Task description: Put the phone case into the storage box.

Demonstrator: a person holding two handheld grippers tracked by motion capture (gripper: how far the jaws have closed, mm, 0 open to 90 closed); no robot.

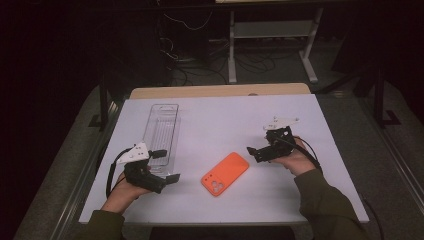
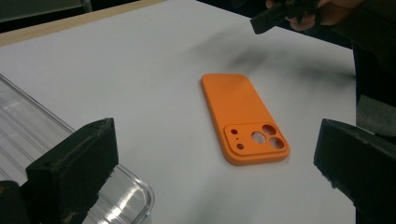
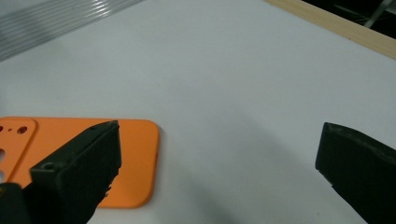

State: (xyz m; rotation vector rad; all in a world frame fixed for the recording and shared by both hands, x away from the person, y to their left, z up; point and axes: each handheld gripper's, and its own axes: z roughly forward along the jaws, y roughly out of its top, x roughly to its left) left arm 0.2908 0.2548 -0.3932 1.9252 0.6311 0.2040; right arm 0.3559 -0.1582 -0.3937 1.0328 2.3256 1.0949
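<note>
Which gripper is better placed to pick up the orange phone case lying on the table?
Probably the right gripper: its open jaws point at the phone case from close beside its near end. The left gripper, also open, sits at the clear tray, farther off.

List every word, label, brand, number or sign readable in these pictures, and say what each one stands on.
None: no readable text anywhere.
Orange phone case: plain back, camera cutouts, no brand or lettering.
Clear plastic tray: ribbed, no label.
White table: blank.
Left gripper and right gripper: no markings legible.
</note>
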